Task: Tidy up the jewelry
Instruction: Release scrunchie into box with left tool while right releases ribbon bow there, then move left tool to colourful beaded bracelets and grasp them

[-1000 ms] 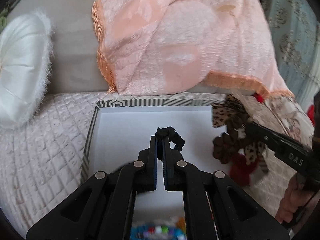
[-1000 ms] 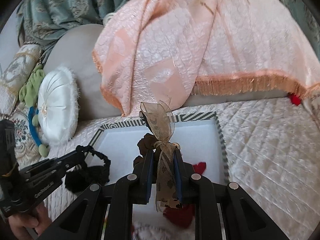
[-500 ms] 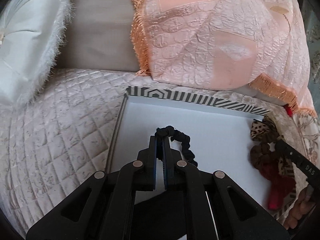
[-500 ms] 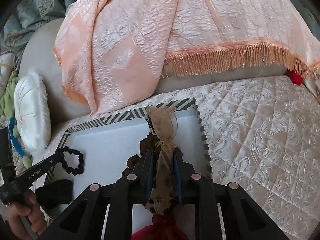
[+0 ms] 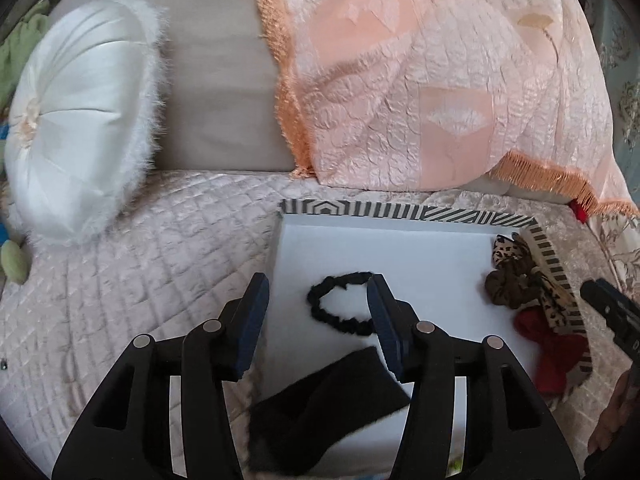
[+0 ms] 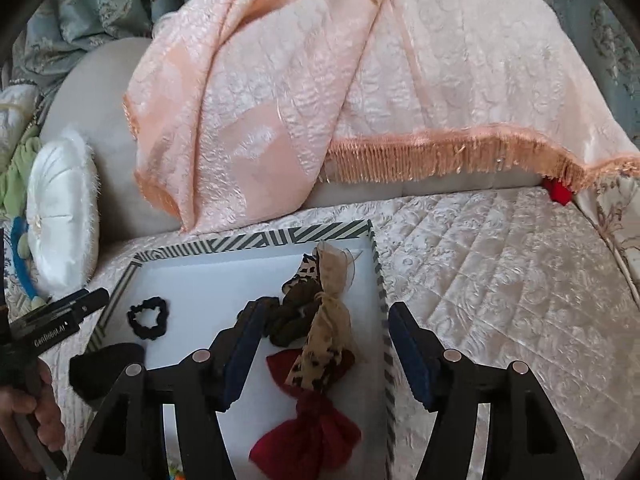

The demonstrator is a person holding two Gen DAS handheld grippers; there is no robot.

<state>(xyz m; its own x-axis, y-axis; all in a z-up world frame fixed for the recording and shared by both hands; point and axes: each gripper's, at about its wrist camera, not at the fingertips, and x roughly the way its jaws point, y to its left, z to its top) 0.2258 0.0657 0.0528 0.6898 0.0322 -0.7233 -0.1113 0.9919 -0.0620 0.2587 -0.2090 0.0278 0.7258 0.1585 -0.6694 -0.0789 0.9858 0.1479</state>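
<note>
From the left wrist view, my left hand-held gripper has just been opening and now stands released; the black scrunchie it was pinching a second ago lies loose on the tray floor between the spread fingers, touching neither pad as far as I can tell. That piece counts as placed, I judge. A black band lies half over the tray's near left edge. The left rim is just beside my left finger — open quilt lies beyond it for backing out.

From the right wrist view, my right hand-held gripper has also just been opening and is released; the leopard bow it gripped earlier lies flat against the tray's right edge, atop a brown scrunchie and a red bow. My right finger overhangs the striped rim — bare quilt to the right gives room to withdraw.
</note>
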